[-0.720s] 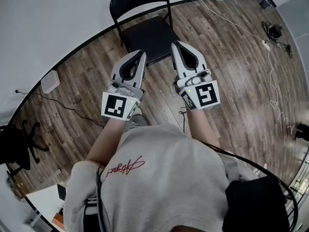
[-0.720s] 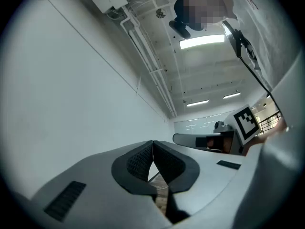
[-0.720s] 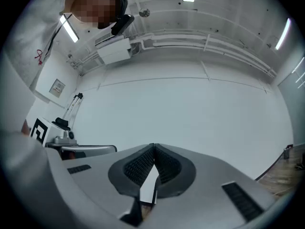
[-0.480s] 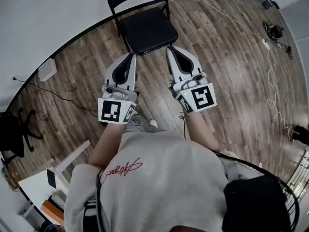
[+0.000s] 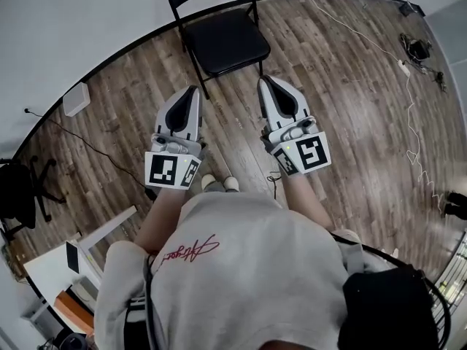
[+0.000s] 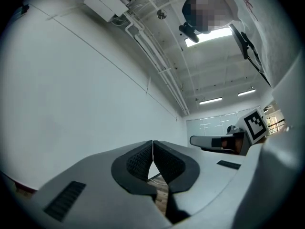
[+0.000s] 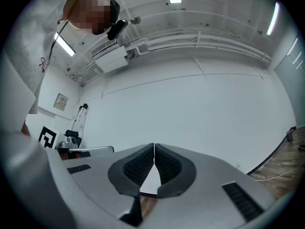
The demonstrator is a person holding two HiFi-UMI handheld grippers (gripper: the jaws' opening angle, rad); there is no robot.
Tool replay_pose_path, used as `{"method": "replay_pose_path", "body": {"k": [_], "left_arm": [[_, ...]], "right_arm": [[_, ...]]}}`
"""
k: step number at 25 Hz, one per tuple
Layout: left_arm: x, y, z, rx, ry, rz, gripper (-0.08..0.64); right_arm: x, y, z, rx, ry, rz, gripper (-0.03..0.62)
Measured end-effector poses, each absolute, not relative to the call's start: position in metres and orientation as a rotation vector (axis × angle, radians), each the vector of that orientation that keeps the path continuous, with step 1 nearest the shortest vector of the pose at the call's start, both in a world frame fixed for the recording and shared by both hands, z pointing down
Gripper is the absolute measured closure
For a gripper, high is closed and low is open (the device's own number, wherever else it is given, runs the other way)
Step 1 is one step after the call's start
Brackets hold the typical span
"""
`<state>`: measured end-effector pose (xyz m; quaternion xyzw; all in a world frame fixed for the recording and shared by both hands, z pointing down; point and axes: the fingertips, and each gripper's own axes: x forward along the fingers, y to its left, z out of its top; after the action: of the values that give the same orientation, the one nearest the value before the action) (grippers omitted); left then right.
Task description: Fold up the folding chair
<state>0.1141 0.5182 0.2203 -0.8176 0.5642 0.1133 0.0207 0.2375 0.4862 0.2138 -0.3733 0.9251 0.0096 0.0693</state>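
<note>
Found black metal-framed folding chair [image 5: 222, 42] unfolded on brown wood-plank floor [image 5: 343, 122], backrest next to white wall [image 5: 87, 20], seat facing the grippers. Logged white-and-grey left gripper [image 5: 193, 91] with jaws pressed fully together, nothing between the pads; held in the air, clear of the chair. Logged matching right gripper [image 5: 263, 82] likewise closed tight and empty, tip near the seat's front edge in head view, not touching it. Noted both grippers side by side, pointing toward the chair. Spotted thin white cable [image 5: 379, 49] trailing across floor at right, small white box [image 5: 75, 99] by wall at left.
</note>
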Motion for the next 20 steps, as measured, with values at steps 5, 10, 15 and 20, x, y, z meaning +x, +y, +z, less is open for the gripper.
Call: {"method": "replay_pose_path", "body": {"k": [5, 10, 15, 20], "left_arm": [[0.105, 0.515, 0.216, -2.495, 1.787, 0.36, 0.543], [0.092, 0.501, 0.218, -2.481, 1.811, 0.375, 0.541], [0.066, 0.456, 0.234, -2.507, 1.828, 0.389, 0.541], [0.044, 0.383, 0.249, -2.598, 1.74, 0.406, 0.541]], "right_arm": [[0.244, 0.484, 0.213, -1.121, 2.764, 0.048, 0.577], [0.238, 0.468, 0.216, -1.058, 2.729, 0.032, 0.575], [0.215, 0.433, 0.223, -1.0, 2.723, 0.057, 0.575], [0.188, 0.374, 0.249, -1.061, 2.756, 0.027, 0.575]]}}
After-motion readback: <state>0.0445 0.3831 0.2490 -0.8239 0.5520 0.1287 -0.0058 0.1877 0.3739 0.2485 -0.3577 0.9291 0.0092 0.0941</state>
